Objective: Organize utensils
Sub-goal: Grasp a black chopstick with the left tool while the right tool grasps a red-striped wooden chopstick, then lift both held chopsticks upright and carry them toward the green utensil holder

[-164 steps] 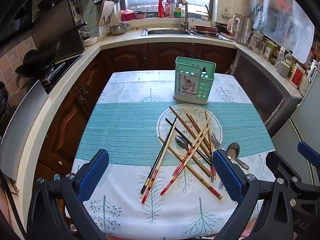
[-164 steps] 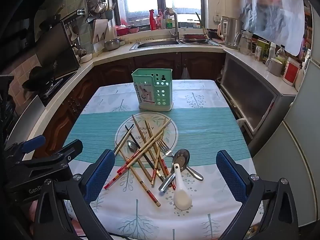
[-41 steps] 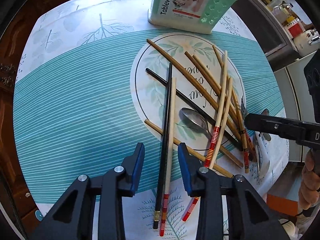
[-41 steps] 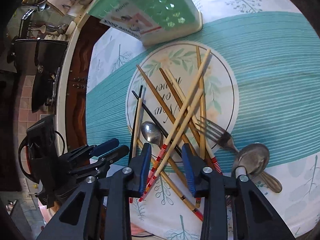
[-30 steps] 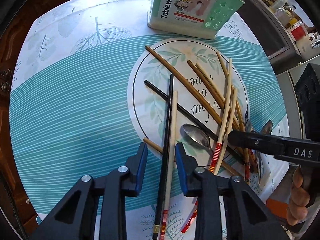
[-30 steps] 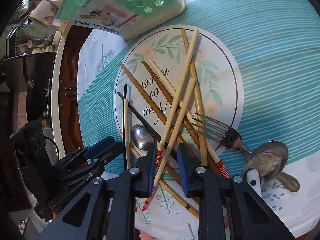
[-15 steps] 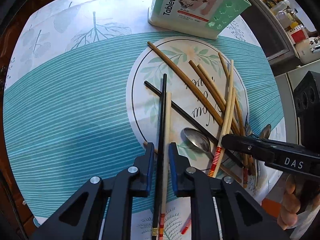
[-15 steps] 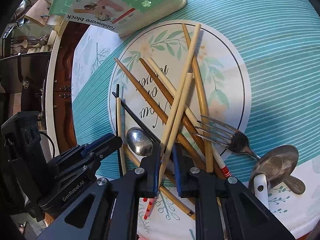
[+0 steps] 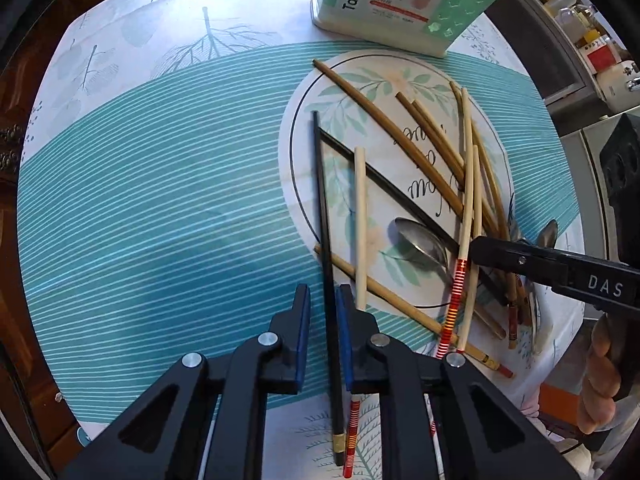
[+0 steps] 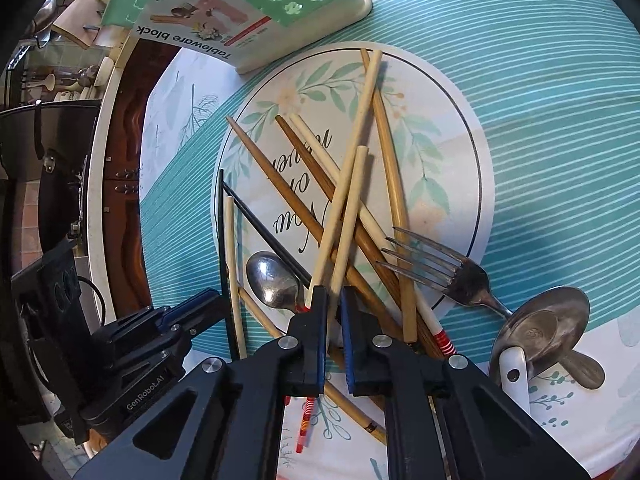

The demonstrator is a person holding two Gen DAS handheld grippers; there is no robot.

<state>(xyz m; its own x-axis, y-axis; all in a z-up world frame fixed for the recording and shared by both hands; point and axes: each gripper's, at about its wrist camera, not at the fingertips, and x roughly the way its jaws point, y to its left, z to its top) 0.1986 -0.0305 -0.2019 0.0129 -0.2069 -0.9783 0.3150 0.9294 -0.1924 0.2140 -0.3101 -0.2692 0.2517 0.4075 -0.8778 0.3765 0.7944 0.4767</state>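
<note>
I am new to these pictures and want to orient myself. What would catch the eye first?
A tangle of chopsticks lies across the round mat, with a fork at its edge. Each gripper has closed on sticks: the left gripper on a black one, the right gripper on pale ones. The green holder stands behind.

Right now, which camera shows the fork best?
The right wrist view: the fork lies fully visible, tines on the round mat. In the left wrist view only a sliver of it shows, behind the right tongs.
</note>
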